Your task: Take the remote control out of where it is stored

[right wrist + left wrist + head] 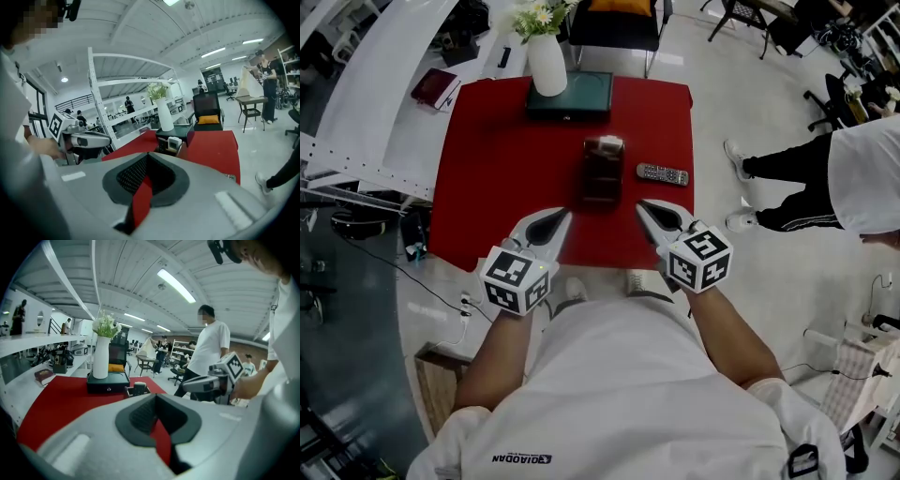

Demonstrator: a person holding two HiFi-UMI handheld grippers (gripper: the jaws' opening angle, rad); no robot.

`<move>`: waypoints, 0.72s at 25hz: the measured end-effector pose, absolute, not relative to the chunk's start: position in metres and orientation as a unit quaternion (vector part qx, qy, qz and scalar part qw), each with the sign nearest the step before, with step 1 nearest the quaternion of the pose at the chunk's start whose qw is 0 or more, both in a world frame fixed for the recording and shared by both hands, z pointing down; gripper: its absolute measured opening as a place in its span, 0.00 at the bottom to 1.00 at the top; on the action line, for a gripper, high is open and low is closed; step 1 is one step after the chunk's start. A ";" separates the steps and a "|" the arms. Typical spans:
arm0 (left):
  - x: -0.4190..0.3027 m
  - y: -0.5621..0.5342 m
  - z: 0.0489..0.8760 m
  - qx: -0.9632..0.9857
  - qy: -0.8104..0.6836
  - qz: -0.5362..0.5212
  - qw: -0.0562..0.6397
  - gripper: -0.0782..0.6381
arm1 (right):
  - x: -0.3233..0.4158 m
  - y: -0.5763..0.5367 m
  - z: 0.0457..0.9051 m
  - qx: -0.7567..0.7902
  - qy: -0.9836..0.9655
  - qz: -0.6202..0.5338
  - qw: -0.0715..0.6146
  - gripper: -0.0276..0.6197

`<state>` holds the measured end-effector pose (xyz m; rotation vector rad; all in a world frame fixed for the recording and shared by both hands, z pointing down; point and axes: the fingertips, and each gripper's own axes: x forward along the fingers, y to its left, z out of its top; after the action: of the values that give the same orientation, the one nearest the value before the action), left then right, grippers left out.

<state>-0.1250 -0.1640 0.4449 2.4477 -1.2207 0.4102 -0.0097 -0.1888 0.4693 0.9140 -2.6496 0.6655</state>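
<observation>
A grey remote control lies flat on the red table cloth, just right of a dark upright holder with a white item at its top. The holder also shows in the left gripper view and the right gripper view. My left gripper and right gripper hover side by side over the table's near edge, short of the holder. Both are shut and nothing is between their jaws.
A white vase of flowers stands on a black box at the table's far edge. A chair with an orange cushion is behind it. A person stands right of the table. White shelving runs along the left.
</observation>
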 end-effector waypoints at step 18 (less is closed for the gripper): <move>-0.133 -0.153 0.442 0.873 -0.429 0.150 0.176 0.11 | -0.027 -0.175 0.467 0.317 -0.913 0.219 0.136 0.05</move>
<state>-0.1334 -0.1528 0.4424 2.4738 -1.2149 0.4259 -0.0268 -0.1753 0.4675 0.9186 -2.6419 0.6348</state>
